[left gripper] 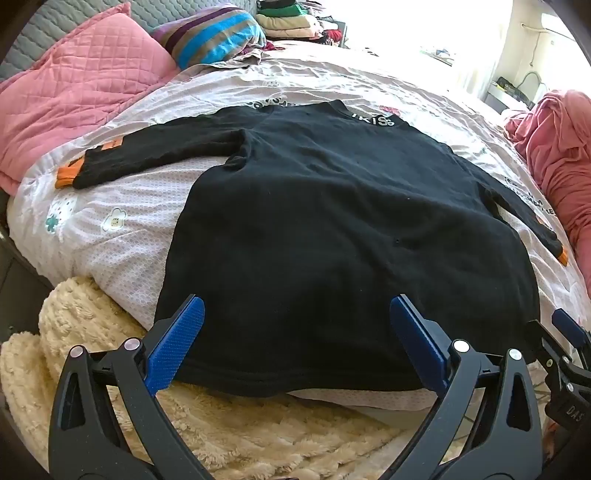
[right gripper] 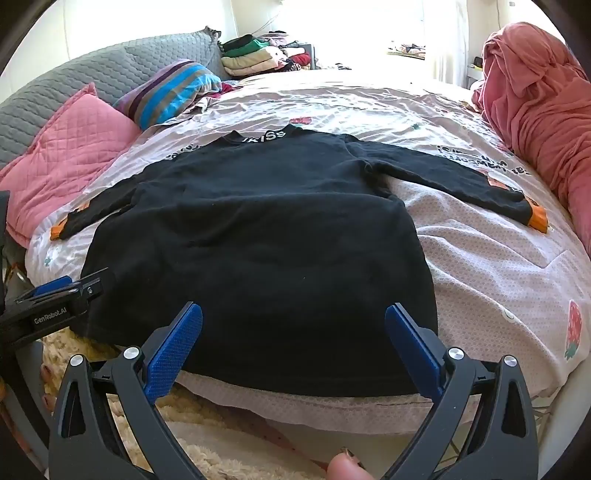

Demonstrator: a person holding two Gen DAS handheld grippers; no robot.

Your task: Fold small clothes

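Both the left gripper [left gripper: 295,332] and the right gripper [right gripper: 293,332] hang wide open, holding nothing, above the near hem of the black sweater [left gripper: 314,229], spread flat with sleeves out on the bed sheet [left gripper: 122,240]; bare sheet flanks it, pink pillow [left gripper: 81,92] beyond

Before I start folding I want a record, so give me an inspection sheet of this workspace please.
Surface: bed sheet, pale with printed fruit and flowers, wrinkled toward the far side.
Job's things: black long-sleeved top lying flat, sleeves spread out, orange cuffs, hem at the near bed edge.
Clutter: pink quilted pillow, striped cushion, heaped pink blanket, stack of folded clothes beyond the bed.
Grippers: left gripper and right gripper both open, blue fingers wide apart over the hem, holding nothing.
Cables: a thin cord shows by the bright window; too blurred to say more.
Surroundings: grey quilted headboard, cream fluffy rug below the bed.
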